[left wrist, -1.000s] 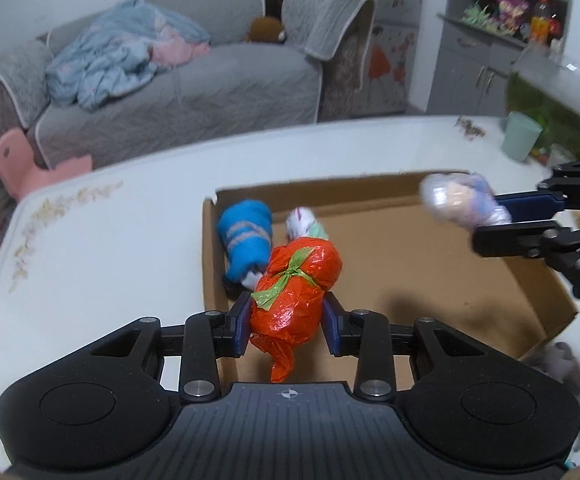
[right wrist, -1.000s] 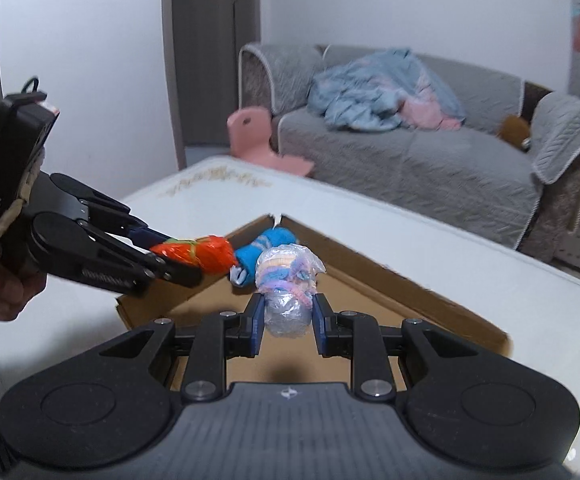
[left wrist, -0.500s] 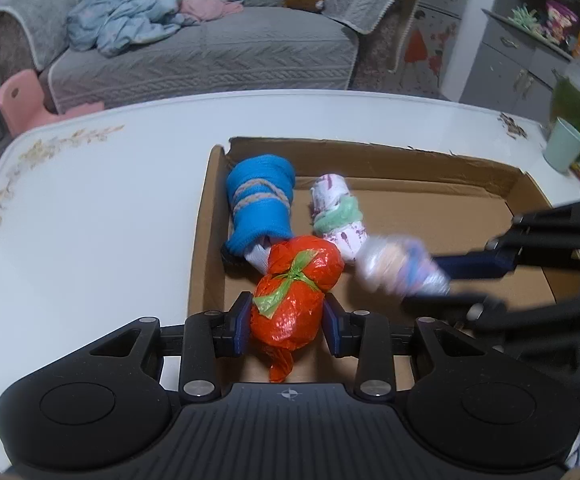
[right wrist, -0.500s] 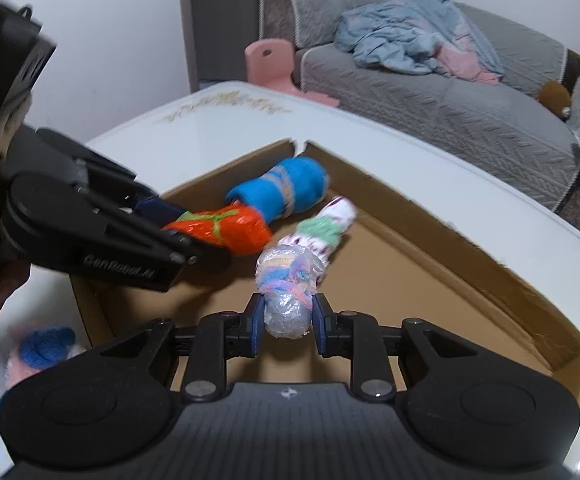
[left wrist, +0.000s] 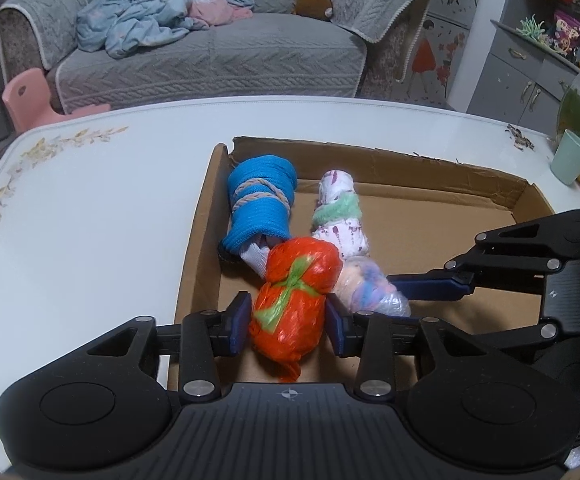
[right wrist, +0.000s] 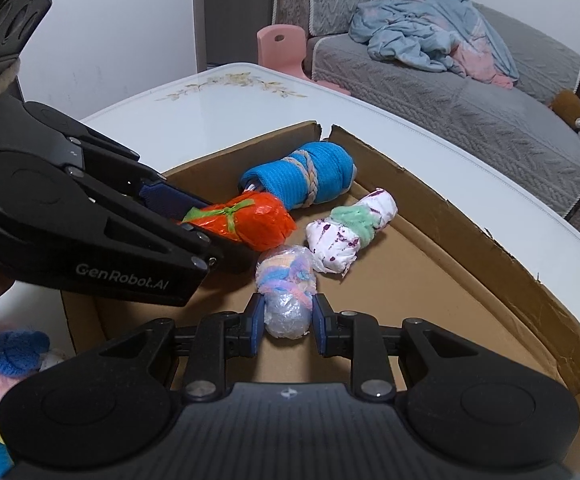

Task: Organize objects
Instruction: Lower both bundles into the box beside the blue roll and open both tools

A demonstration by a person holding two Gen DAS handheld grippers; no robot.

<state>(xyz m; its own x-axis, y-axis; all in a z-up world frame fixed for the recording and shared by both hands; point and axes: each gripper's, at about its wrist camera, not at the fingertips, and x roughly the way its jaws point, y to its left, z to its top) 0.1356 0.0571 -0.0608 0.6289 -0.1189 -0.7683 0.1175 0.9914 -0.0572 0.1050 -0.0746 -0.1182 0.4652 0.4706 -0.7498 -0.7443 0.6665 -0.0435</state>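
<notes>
An orange bundle (left wrist: 294, 300) tied with green lies on the floor of the cardboard box (left wrist: 430, 216), near its left wall. My left gripper (left wrist: 287, 322) straddles it; its jaws are opening and the pads have eased off the wrap. Right beside it, a pastel bundle in clear plastic (right wrist: 285, 280) rests on the box floor (right wrist: 450, 300), and my right gripper (right wrist: 285, 320) is shut on it. Behind them lie a blue sock roll (left wrist: 261, 204) and a white-and-purple bundle with a green tie (left wrist: 340, 212). The two grippers nearly touch.
The box sits on a white table (left wrist: 89, 220). A pale green cup (left wrist: 572, 162) stands at the far right edge. Soft knitted toys (right wrist: 9, 360) lie on the table outside the box's near left corner. A sofa stands beyond the table.
My right gripper came down from above the box's right side and set the pastel bundle beside the orange one. The left gripper sank toward the box floor and its jaws widened slightly.
</notes>
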